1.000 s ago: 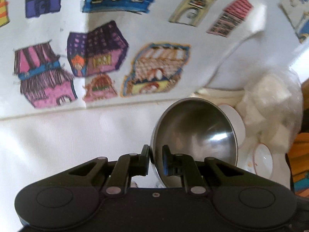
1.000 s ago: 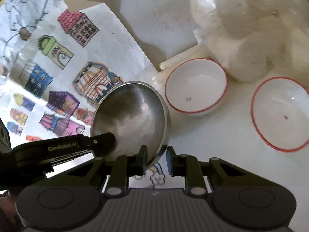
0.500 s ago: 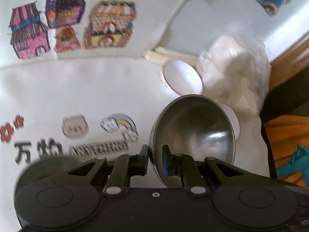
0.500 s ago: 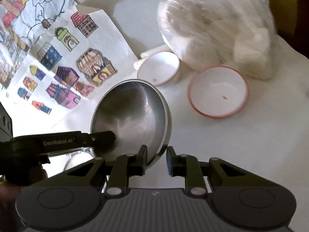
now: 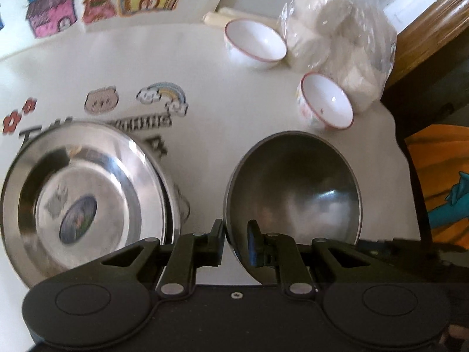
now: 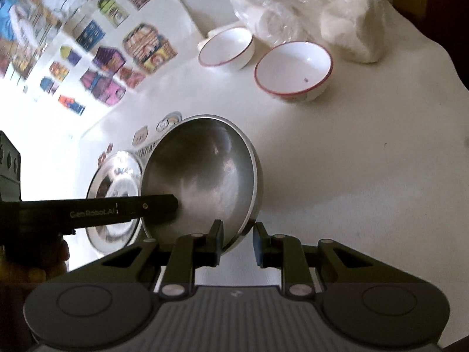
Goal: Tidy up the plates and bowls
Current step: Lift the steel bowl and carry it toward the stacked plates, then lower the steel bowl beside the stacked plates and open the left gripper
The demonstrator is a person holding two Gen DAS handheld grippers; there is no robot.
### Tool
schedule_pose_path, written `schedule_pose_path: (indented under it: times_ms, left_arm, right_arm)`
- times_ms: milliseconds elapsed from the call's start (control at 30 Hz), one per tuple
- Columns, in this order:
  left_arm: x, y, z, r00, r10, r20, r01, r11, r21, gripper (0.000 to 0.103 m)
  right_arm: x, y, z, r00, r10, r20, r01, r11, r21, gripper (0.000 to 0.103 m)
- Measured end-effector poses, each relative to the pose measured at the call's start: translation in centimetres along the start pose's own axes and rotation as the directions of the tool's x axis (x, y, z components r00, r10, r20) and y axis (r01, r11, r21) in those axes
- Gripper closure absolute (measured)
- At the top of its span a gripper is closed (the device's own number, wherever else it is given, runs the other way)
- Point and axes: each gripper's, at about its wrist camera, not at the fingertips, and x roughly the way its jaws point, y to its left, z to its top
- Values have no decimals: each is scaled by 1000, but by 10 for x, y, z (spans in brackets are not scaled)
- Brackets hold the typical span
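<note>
My left gripper (image 5: 236, 233) is shut on the rim of a steel bowl (image 5: 293, 193) and holds it tilted above the white table. The same steel bowl (image 6: 202, 176) shows in the right wrist view, with my left gripper's finger reaching in from the left. My right gripper (image 6: 237, 236) also straddles the bowl's rim, its jaws a little apart. A steel plate (image 5: 85, 199) lies flat to the left of the bowl; it shows too in the right wrist view (image 6: 117, 193). Two white red-rimmed bowls (image 5: 255, 42) (image 5: 325, 101) stand farther back.
A clear bag of white blocks (image 5: 337, 35) sits behind the white bowls, near the table's right edge (image 5: 401, 152). Coloured house drawings (image 5: 96, 0) lie at the back left. Printed stickers (image 5: 161, 96) mark the tablecloth.
Both grippers pulled back and up with the steel bowl, away from the white bowls. The steel plate has come into view on the left.
</note>
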Motion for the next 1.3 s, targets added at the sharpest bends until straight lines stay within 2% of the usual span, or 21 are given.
schedule_pose_path:
  times_ms: [333, 600, 833, 1000, 1133, 1200, 1267, 1300]
  left_arm:
    - [-1, 3, -15, 999, 33, -31, -35, 998, -61, 86]
    - [5, -6, -15, 998, 59, -33, -61, 996, -62, 83]
    - [4, -8, -16, 996, 89, -20, -90, 991, -95, 79]
    - [-4, -9, -23, 993, 115, 7, -113, 984, -140, 64]
    - [-19, -8, -30, 990, 136, 31, -128, 974, -189, 40]
    - [-31, -8, -35, 989, 140, 57, -126, 971, -202, 35]
    - [-43, -7, -41, 987, 136, 85, -116, 971, -211, 23]
    - [-49, -6, -43, 987, 133, 95, -110, 970, -219, 21]
  right_arm:
    - [7, 5, -1, 996, -17, -83, 9, 996, -94, 79]
    - [12, 0, 1, 996, -35, -82, 26, 994, -106, 79]
    - [12, 0, 2, 996, -17, -83, 6, 991, -134, 76]
    - [7, -4, 2, 997, -3, -78, -8, 988, -153, 67]
    - [-1, -9, 2, 998, 4, -59, -13, 987, -160, 64]
    - [-9, -13, 2, 999, 6, -37, -12, 986, -165, 55]
    - [-18, -16, 1, 1000, 12, -7, -13, 985, -171, 46]
    - [-22, -17, -1, 1000, 13, 5, -12, 985, -174, 40]
